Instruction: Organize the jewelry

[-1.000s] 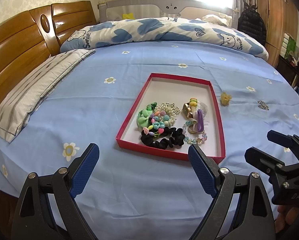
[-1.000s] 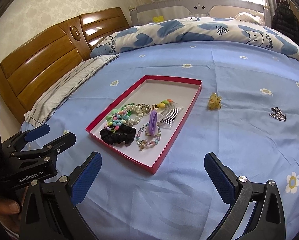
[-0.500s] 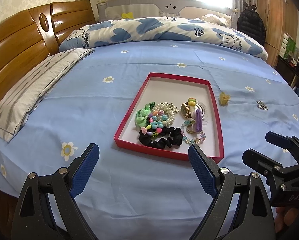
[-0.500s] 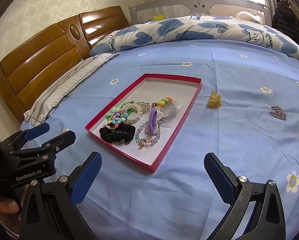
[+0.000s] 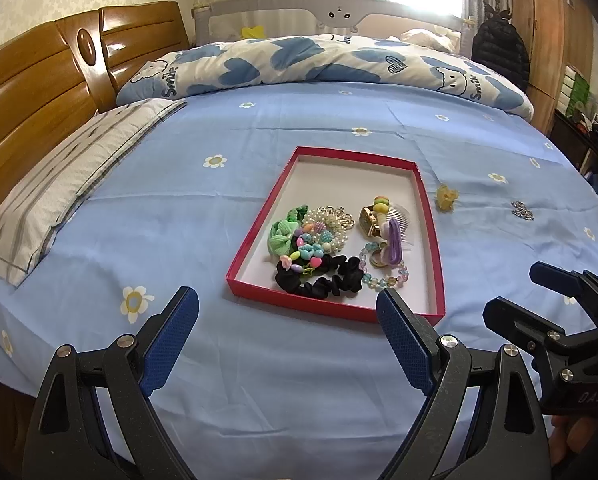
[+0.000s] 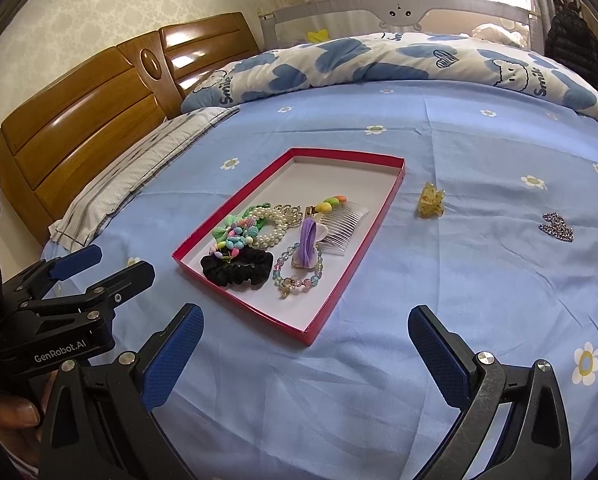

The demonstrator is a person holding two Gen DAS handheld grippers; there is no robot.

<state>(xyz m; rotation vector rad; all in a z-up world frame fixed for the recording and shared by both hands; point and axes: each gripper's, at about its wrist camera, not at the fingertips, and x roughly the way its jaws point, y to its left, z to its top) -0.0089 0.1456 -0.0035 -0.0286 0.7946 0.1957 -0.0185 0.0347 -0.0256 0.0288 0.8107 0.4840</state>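
A red-rimmed tray (image 5: 419, 176) (image 6: 351, 284) lies on the blue bedsheet. It holds a black scrunchie (image 5: 319, 278) (image 6: 235, 268), pearl and bead bracelets (image 5: 331, 224), a clear comb (image 6: 343, 220) and a purple hair clip (image 6: 307, 240). A yellow claw clip (image 5: 445, 197) (image 6: 431, 200) and a silver rhinestone piece (image 5: 522, 210) (image 6: 557, 227) lie on the sheet right of the tray. My left gripper (image 5: 287, 340) is open and empty in front of the tray. My right gripper (image 6: 305, 356) is open and empty, near the tray's front right corner.
A striped pillow (image 5: 59, 184) lies at the left by the wooden headboard (image 5: 39, 92). A rolled blue-heart quilt (image 5: 319, 64) lies across the far side. A wardrobe (image 5: 539, 20) stands at the right. The bed edge is close below both grippers.
Both grippers have drawn back slightly, so the tray sits a little farther off in both views. Both stay open and empty. Nothing on the bed has moved.
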